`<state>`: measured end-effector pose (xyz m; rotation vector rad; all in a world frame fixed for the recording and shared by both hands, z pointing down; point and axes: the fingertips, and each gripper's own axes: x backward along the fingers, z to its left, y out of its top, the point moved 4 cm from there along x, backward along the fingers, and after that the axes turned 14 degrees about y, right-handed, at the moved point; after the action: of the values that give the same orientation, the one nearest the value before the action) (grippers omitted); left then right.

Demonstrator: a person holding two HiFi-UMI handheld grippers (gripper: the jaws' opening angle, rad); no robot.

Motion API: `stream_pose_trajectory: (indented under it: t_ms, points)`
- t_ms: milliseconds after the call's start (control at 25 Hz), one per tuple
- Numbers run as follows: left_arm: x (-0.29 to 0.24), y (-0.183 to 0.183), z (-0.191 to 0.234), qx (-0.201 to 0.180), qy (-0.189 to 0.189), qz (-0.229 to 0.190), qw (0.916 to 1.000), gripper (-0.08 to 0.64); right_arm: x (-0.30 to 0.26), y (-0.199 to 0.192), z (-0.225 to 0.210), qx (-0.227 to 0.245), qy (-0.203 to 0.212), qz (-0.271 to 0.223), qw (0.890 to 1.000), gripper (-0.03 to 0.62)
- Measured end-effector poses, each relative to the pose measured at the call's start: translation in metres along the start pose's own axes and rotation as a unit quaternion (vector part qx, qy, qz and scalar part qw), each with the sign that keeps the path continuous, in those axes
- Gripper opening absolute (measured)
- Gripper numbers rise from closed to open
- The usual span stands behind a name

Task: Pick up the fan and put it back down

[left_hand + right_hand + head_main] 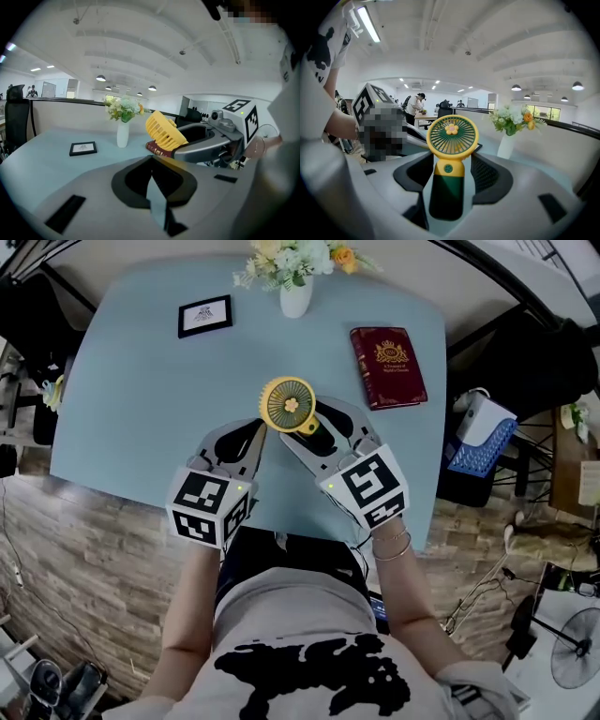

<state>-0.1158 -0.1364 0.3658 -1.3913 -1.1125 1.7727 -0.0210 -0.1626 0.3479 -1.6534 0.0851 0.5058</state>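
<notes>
Right gripper view — fan [452, 137] upright in right claw [452, 163]

An open-plan office is shown. Rows of round ceiling lamps [516, 87] are seen over a wide hall, where a person [414, 105] is seen at a desk [423, 118] near an office chair [444, 111]. Cables [478, 592] and a floor fan [577, 660] are seen on the wood-look floor [94, 549] beside the table [141, 409].
</notes>
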Motion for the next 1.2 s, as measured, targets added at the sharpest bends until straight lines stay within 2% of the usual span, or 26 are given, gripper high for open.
stream_pose_trajectory:
  t_ms: [280, 600, 880, 1200]
  points:
    - [0.010, 0.023, 0.008, 0.005, 0.006, -0.035, 0.9993, 0.011, 0.010, 0.028, 0.005, 0.019, -0.025, -0.031, 0.999, 0.255]
    - [0.019, 0.052, 0.012, -0.009, -0.007, -0.070, 0.9975, 0.011, 0.017, 0.056, 0.003, 0.007, -0.042, -0.075, 0.996, 0.256]
    - [0.026, 0.075, 0.019, -0.029, -0.008, -0.101, 0.9945, 0.011, 0.028, 0.086, 0.005, 0.036, -0.063, -0.114, 0.991, 0.255]
    - [0.024, 0.080, 0.020, -0.034, -0.025, -0.105, 0.9936, 0.011, 0.044, 0.099, 0.006, 0.038, -0.095, -0.143, 0.984, 0.256]
